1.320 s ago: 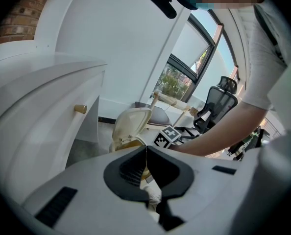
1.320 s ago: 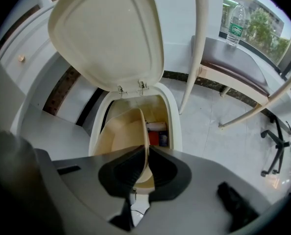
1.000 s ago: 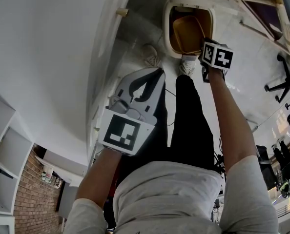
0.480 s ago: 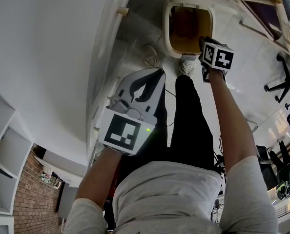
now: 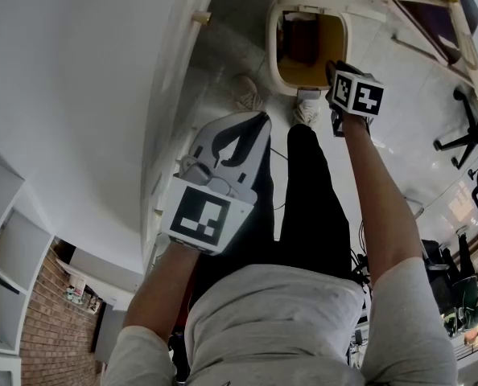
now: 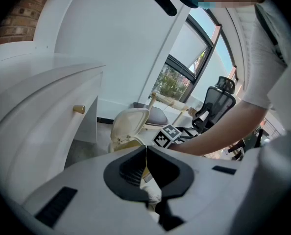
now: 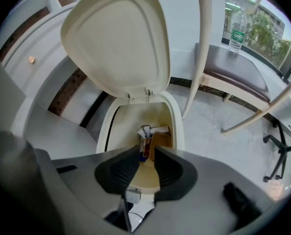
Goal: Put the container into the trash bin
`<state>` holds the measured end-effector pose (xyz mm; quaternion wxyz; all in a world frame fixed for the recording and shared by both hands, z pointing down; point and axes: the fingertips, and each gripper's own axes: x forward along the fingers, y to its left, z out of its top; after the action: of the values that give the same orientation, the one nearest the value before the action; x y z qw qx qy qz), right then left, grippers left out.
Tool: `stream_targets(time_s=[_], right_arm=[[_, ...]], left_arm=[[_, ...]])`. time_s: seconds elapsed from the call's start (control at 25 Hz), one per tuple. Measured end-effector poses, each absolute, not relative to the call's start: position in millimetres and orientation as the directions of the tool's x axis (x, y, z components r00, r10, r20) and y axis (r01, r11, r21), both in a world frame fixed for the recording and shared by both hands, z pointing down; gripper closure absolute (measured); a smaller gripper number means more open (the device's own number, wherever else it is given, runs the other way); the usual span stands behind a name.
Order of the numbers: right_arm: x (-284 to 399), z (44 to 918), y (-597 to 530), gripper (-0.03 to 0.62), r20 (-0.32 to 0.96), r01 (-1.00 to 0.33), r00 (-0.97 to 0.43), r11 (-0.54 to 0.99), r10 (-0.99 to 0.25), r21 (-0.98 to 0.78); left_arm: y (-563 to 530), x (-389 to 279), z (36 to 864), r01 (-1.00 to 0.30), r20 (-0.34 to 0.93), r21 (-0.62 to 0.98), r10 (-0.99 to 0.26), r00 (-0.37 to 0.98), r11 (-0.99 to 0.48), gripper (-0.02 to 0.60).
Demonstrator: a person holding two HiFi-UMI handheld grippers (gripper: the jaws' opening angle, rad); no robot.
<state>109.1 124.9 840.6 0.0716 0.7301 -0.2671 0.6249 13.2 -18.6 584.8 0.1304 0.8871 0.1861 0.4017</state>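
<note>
Trash bin (image 7: 179,126) & its raised lid (image 7: 116,38): cream plastic, smooth, slight sheen. Container (image 7: 161,140) inside: tan, matt, prob. card or paper. Left gripper (image 6: 145,151) & right gripper (image 7: 146,152): pale grey matt plastic shells w/ black ribbed pads (image 7: 123,168), rubbery-looking. Floor (image 7: 209,121): glossy pale tile w/ reflections. Cabinet (image 6: 42,111): smooth white satin finish; knob (image 6: 78,109) brass-look metal. Shirt (image 5: 279,312) grey cloth; trousers (image 5: 311,199) black cloth.

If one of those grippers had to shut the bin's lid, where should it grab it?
Probably the free top edge of the lid, opposite the hinges at the back of the trash bin. It stands upright and looks thin there, so the open right gripper could pinch it from above.
</note>
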Motion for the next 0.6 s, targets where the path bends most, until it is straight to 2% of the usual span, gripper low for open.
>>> stream_targets(time_s=[0.44,0.6], right_arm=[[117.0,802.6,112.8,0.507,0.914,-0.537,0.099,-0.795,-0.392,-0.283],[125.6,777.8,110.1,0.546,0.898,-0.542,0.122,-0.786,-0.423,-0.297]], left_arm=[[-12.1,19.1,558.9,0.25,0.655,0.354,0.43,0.621,-0.901,0.563],[-10.3,21.9,547.0,0.241,0.656,0.353,0.423,0.625,-0.904,0.563]])
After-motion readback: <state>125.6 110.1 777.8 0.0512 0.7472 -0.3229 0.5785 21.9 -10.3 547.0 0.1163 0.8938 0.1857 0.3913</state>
